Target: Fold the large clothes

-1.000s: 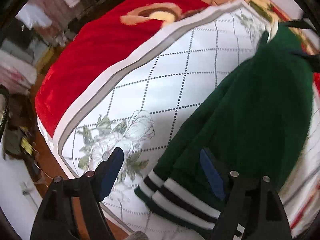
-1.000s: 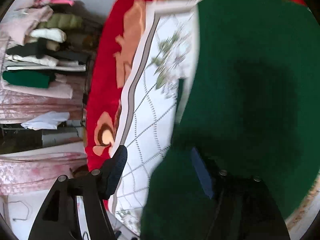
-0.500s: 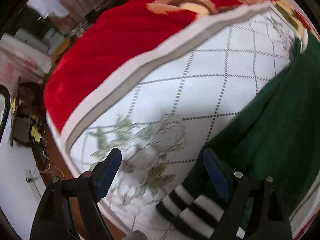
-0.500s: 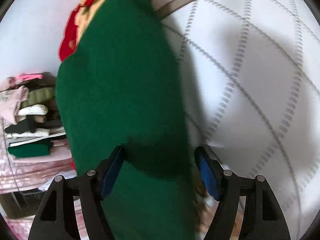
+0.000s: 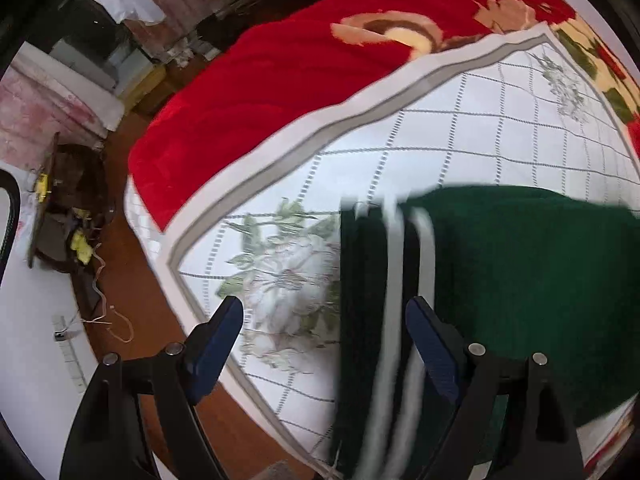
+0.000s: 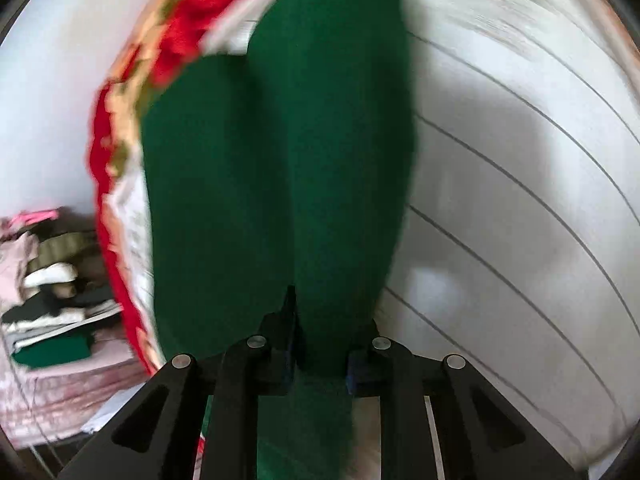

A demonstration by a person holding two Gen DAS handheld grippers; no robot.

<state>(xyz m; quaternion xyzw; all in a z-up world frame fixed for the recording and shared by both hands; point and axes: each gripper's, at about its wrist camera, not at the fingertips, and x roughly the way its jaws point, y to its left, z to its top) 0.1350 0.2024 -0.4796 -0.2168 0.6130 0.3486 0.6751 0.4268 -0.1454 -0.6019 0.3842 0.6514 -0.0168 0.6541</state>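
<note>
Right claw (image 6: 318,354) is closing on a bunched fold of the green garment (image 6: 280,160), where a second ago it stood wide; blur hides how firmly. Left claw (image 5: 324,344) stays wide above the striped cuff (image 5: 392,280) on the bed (image 5: 480,128), so a fold looks underway.

A bedroom in a home: a bed (image 5: 248,92) under a red plush blanket (image 5: 280,68) and a white quilted flower-print cover (image 5: 460,152), a wooden floor (image 5: 132,300) beside it, and folded clothes stacked (image 6: 48,304) by a pale wall (image 6: 48,92).
</note>
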